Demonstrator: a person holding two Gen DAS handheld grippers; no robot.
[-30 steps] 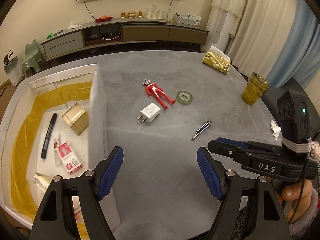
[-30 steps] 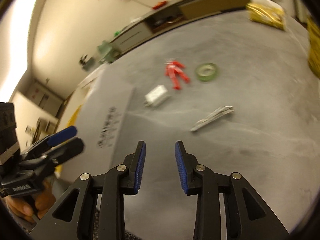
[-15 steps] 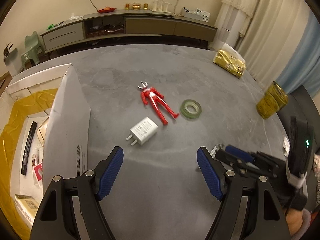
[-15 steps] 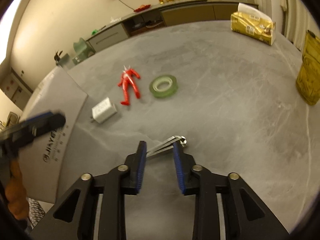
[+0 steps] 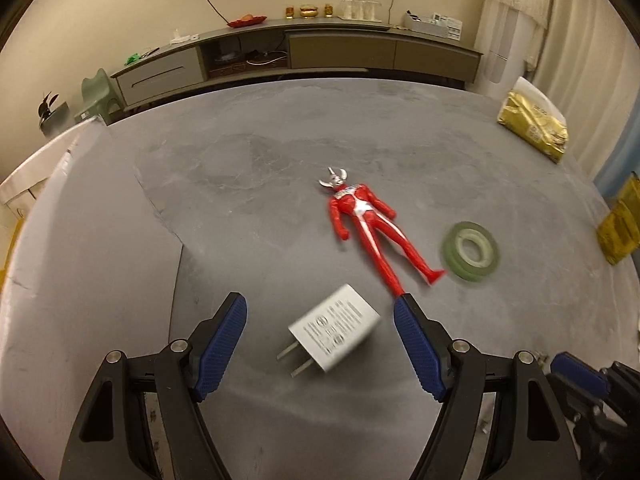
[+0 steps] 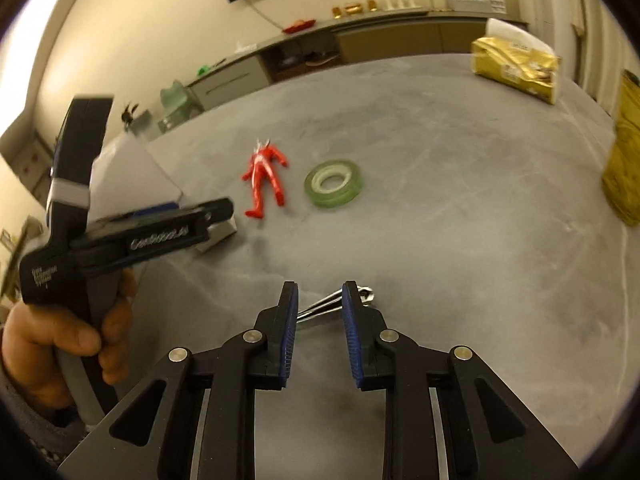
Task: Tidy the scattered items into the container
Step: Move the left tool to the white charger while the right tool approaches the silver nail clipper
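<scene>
Straddling the white charger [image 5: 334, 330] on the grey table [image 5: 260, 184], the left gripper [image 5: 320, 336] is gaping wide and holding nothing; the container wall [image 5: 84, 240] is standing at left. In the right wrist view, the right gripper [image 6: 319, 314] is bracketing the metal clippers [image 6: 334, 300], jaws narrowly apart, not yet clamped. Closing off-centre risks flicking either piece away

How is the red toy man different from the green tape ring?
The red toy figure is long and thin, with arms and legs; the green tape roll is a round ring with a hole in the middle. The figure is bright red with a silver head; the tape is pale green. The figure's foot lies close beside the tape. Both lie flat on the grey table, not yet picked up.
</scene>
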